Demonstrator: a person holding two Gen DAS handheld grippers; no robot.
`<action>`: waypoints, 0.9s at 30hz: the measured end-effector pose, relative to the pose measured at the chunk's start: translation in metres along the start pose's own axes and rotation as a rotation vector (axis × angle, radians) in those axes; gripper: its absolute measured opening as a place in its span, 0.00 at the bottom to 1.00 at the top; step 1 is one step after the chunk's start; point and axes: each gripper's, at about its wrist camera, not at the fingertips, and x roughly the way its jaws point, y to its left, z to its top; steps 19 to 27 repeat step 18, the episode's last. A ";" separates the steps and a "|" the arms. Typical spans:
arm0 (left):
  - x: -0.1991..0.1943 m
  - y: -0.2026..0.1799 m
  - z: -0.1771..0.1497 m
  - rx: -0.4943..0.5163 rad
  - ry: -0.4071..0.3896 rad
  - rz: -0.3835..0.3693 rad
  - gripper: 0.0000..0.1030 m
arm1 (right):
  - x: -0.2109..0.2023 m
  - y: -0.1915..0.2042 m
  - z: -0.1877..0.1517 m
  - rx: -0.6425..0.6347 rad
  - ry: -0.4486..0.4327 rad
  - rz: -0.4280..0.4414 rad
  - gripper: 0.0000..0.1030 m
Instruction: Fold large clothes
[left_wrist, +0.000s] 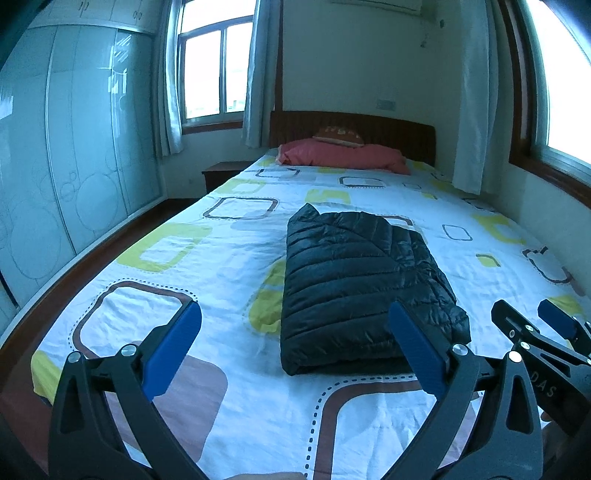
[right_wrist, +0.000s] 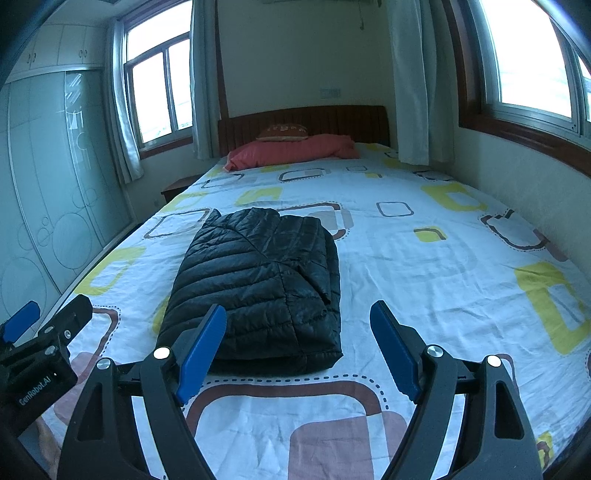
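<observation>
A black quilted puffer jacket lies folded into a thick rectangle on the patterned bed sheet; it also shows in the right wrist view. My left gripper is open and empty, held above the sheet just in front of the jacket's near edge. My right gripper is open and empty, also just short of the near edge, to the right of the left one. The right gripper shows in the left wrist view, and the left gripper in the right wrist view.
A pink pillow with an orange cushion lies by the wooden headboard. Glass wardrobe doors stand left of the bed. Windows and curtains line the far and right walls. A nightstand stands at the bed's far left.
</observation>
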 end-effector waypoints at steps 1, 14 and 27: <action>0.000 0.000 -0.001 0.004 -0.001 -0.002 0.98 | -0.001 0.000 0.000 0.000 0.000 0.000 0.77; 0.024 0.003 -0.007 -0.026 0.062 -0.014 0.98 | 0.003 -0.003 -0.002 0.013 0.002 -0.009 0.77; 0.053 0.014 -0.015 -0.038 0.132 0.003 0.98 | 0.013 -0.011 -0.004 0.012 0.010 -0.022 0.84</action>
